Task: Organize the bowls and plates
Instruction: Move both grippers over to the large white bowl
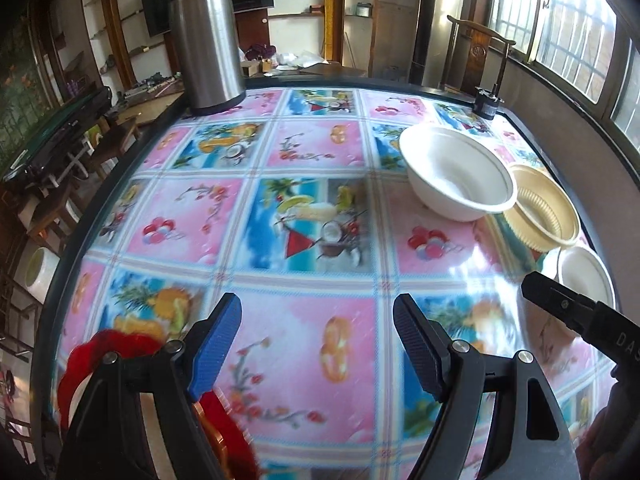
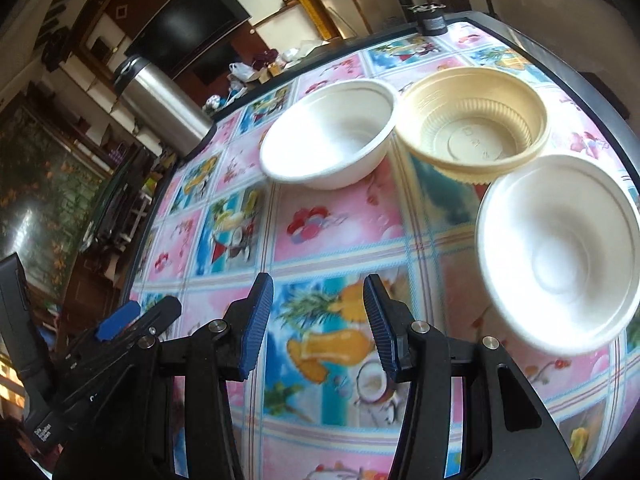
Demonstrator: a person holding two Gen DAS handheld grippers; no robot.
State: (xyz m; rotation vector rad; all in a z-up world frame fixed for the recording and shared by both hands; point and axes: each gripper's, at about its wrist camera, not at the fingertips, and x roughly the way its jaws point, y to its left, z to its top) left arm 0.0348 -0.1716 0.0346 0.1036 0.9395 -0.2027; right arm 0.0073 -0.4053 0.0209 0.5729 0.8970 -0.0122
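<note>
Nearest the lens in both views, blue-padded fingers are spreading apart with nothing between them: the left gripper (image 1: 318, 344) is gaping wide over a pink square, while the right gripper (image 2: 318, 320) is standing moderately open above a pineapple print. Beneath them, the table (image 1: 320, 208) under its glossy fruit-and-flower cloth is filling most of each frame. A steel thermos (image 1: 206, 38) is standing at the upper left of the left view, at the table's far edge. Three bowls are sitting separately toward the right of the frames: a white bowl (image 2: 330, 134) at centre top of the right view, a ribbed cream bowl (image 2: 472, 124) just beside it with rims nearly touching, and a second white bowl (image 2: 560, 252) at the right edge, closest to the right gripper. None is nested in another, and no plates are showing. Judging by this, the organizing is barely beginning; all the stacking is remaining.
</note>
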